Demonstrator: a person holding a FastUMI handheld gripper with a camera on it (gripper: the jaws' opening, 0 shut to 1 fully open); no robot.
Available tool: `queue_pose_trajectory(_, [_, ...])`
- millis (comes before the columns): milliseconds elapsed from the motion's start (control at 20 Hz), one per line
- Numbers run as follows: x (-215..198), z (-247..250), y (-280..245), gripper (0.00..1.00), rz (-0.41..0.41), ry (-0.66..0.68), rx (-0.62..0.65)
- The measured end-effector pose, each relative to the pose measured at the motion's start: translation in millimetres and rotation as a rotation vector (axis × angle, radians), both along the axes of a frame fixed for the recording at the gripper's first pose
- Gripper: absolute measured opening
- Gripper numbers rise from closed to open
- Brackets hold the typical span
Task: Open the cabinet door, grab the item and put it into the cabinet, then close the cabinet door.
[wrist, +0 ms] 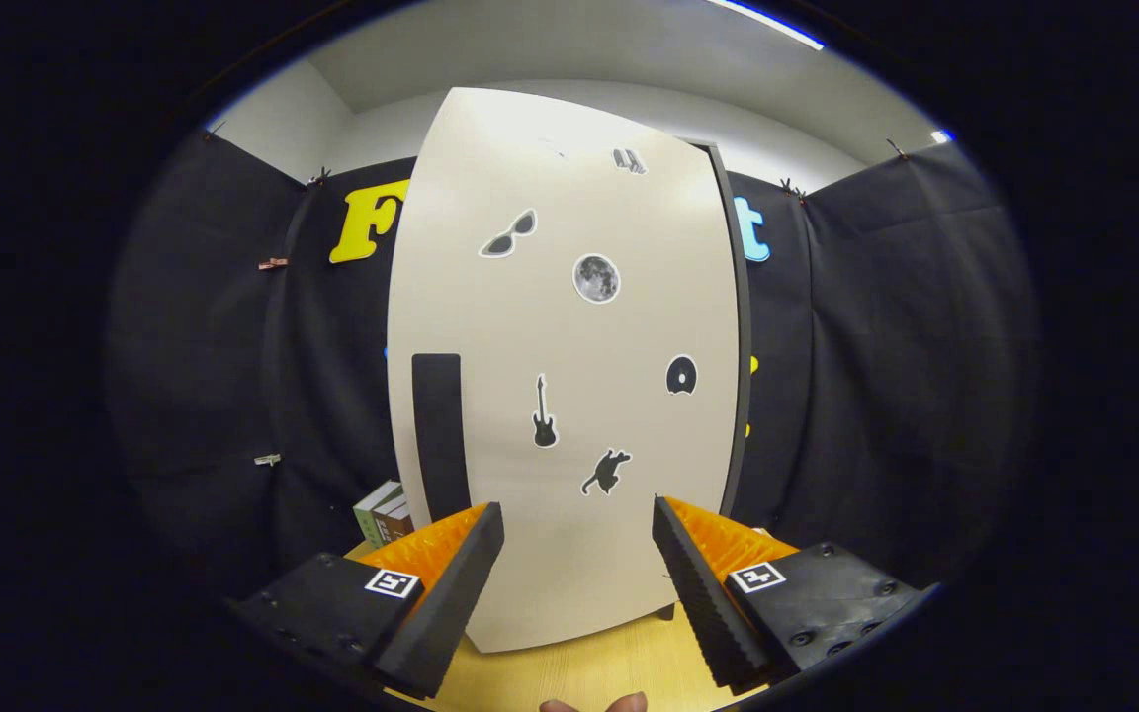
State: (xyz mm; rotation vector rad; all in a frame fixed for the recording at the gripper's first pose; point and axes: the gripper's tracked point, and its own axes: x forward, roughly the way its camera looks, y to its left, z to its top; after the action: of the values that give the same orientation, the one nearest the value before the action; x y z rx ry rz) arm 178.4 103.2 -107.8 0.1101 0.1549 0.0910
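Two fingers of the gripper (pixel 577 554) stood spread apart and grasped nothing, low in the frame, aimed at the closed cabinet door (pixel 569 396) filling the centre. Its dark handle (pixel 439 430) ran upright by the door's left edge. Books (pixel 384 514) stood lower left on the wooden table (pixel 589 672), beside the cabinet.

cabinet door (pixel 569 376) shut, upright, pale cream panel with dark vertical handle strip (pixel 438 435) near its left edge. stickers on face: sunglasses, moon, guitar, cat, disc, small one near top. dark cabinet edge shows along door's right side. cabinet stands on light wooden surface (pixel 589 667), just beyond jaws. books (pixel 384 514) upright on surface, beside cabinet's lower left corner.
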Motion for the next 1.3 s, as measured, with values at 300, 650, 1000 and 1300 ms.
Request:
queue_pose_trajectory(300, [-3.9,-4.7,3.0,0.98,0.015,0.002,-0.024])
queue_pose_trajectory(650, [-10.1,-5.0,2.2,0.97,0.029,0.004,-0.015])
queue_pose_trajectory(1000, [-14.9,-4.5,-0.4,0.98,0.036,0.004,-0.005])
queue_pose_trajectory(1300, [-14.9,-2.2,-3.6,0.97,0.033,-0.003,0.003])
